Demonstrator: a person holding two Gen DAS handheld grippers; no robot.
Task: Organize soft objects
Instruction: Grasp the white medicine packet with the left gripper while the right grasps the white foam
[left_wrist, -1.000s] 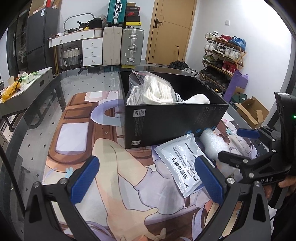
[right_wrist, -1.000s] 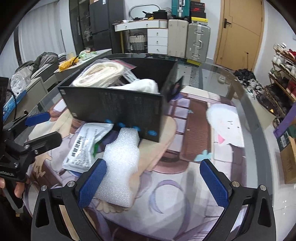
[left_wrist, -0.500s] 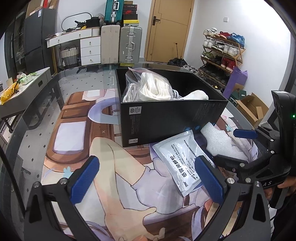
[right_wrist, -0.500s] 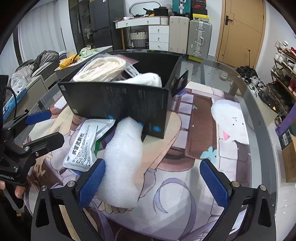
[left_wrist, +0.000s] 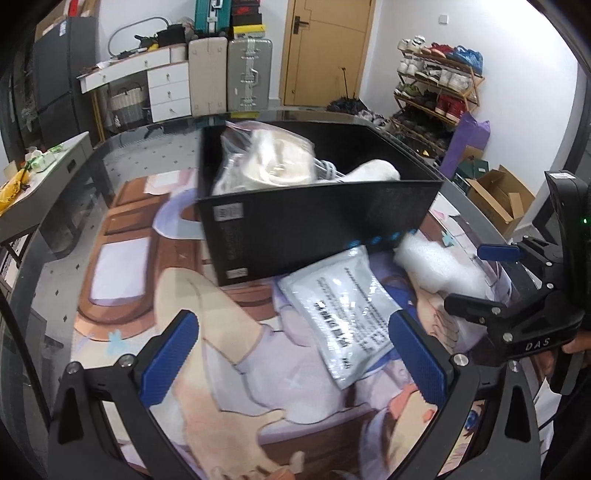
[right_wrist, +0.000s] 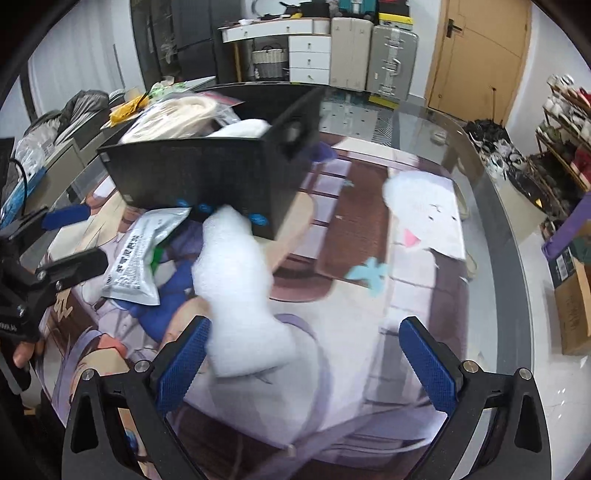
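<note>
Now, from the left wrist, the left tongs (left_wrist: 295, 354) are wide open and hold nothing. A black box (left_wrist: 314, 225) sits on the worktop (left_wrist: 122, 221) with a bag of white cloth (left_wrist: 266, 162) inside. A flat silver packet (left_wrist: 343, 310) lies in front of the box.

From the right wrist, the right tongs (right_wrist: 306, 362) are wide open too. A white foam sheet (right_wrist: 240, 288) lies between the blue pads, touching the left pad (right_wrist: 183, 363) and the box (right_wrist: 207, 181).

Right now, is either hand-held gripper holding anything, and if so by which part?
Nothing is held. Both the left hand-held gripper and the right hand-held gripper are open; the foam sheet lies beside the right one's left finger, ungripped.
</note>
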